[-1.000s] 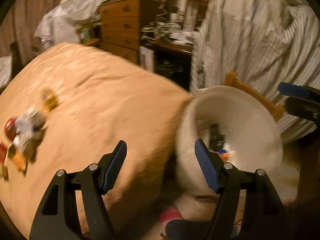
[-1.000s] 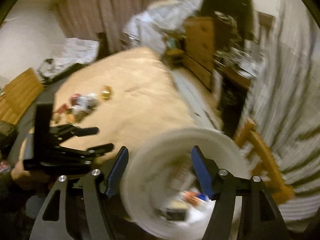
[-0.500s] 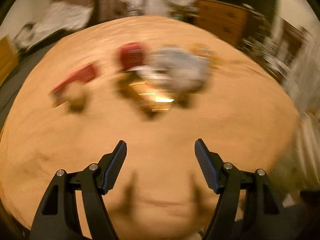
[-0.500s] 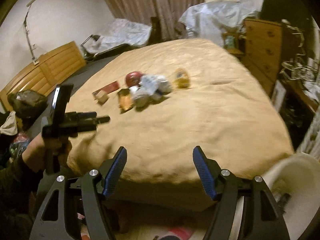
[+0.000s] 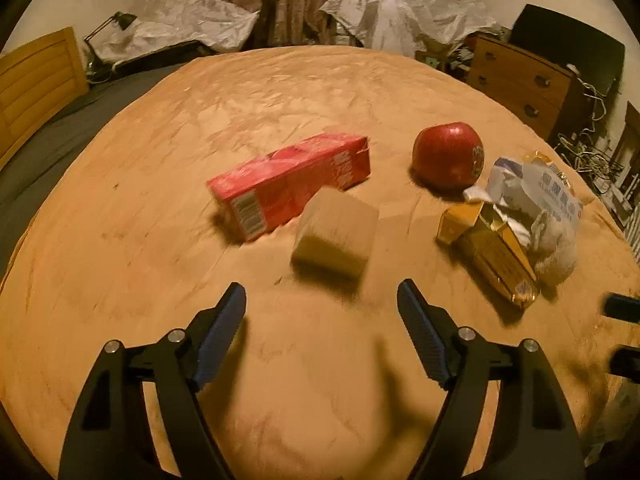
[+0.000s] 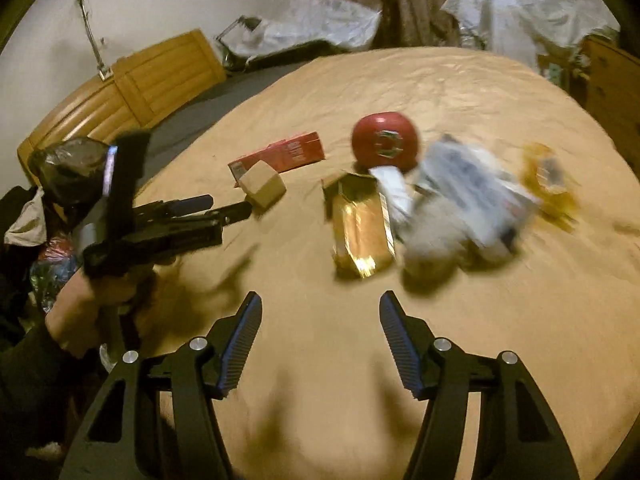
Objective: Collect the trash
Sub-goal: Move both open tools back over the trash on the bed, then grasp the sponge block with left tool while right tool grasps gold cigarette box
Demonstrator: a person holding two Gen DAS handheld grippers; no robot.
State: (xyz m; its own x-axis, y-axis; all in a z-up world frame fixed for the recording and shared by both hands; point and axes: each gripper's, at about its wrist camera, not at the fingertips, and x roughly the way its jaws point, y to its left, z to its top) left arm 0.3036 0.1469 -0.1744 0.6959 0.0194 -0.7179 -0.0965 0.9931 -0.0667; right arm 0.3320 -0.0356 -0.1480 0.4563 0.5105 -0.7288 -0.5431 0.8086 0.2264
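Note:
Trash lies on a tan bedspread [image 5: 320, 380]. A red carton [image 5: 288, 184] lies on its side, with a small tan box [image 5: 336, 236] in front of it. A red apple [image 5: 448, 156] sits to the right, then a gold packet [image 5: 492, 252] and a crumpled white wrapper [image 5: 536, 200]. My left gripper [image 5: 322, 312] is open just short of the tan box. My right gripper [image 6: 320, 320] is open and empty, a little short of the gold packet [image 6: 360, 232]. The right wrist view also shows the left gripper [image 6: 224, 206] beside the tan box [image 6: 262, 188], the apple [image 6: 386, 142] and a yellow wrapper [image 6: 550, 184].
A wooden headboard [image 6: 132, 84] stands at the left. A wooden dresser [image 5: 524, 80] stands at the right past the bed's edge. Plastic-covered piles [image 5: 400, 12] and a curtain are behind the bed. A dark bag [image 6: 72, 172] sits by the left hand.
Both grippers have swung away from the white bin beside the bed and moved in over the bedspread toward the trash. The bin is out of view now. Both stay open.

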